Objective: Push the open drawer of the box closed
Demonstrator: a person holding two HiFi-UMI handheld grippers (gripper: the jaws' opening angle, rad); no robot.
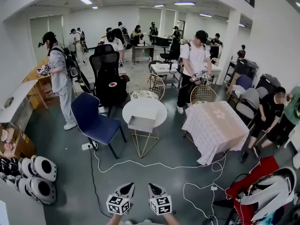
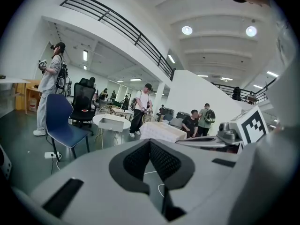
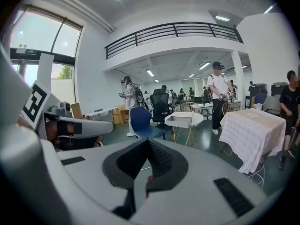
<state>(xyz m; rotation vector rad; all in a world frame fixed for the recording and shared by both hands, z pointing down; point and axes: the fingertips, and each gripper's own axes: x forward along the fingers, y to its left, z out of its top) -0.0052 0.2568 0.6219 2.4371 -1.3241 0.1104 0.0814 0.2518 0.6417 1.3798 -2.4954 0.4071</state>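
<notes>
My left claw (image 1: 125, 187) and right claw (image 1: 154, 188) are side by side at the near edge of the head view, over bare grey floor (image 1: 70, 172), each with its marker cube facing up. In the left gripper view the left claw (image 2: 150, 144) has its dark ribbed pads pressed together at the tip with nothing between them. The right gripper view shows the right claw (image 3: 148, 143) likewise closed and empty. Both claws point a little downward, toward the middle of the room.

A white cable (image 1: 140, 164) snakes across the floor just beyond the claws. Farther out, well apart from both claws, stands the round table (image 1: 157, 108) on its thin gold wire legs. The box (image 1: 142, 123) sits on its near part, with the open drawer facing me. The same box shows on the table in the left gripper view (image 2: 111, 123) and in the right gripper view (image 3: 179, 121).

A blue chair (image 1: 93, 118) stands just left of the round table, and a cloth-covered table (image 1: 215, 125) is to its right. Beyond them are a black office chair (image 1: 108, 74) and a wire chair (image 1: 147, 86). A person in a white shirt (image 1: 193, 64) stands to the far right of the round table.
</notes>
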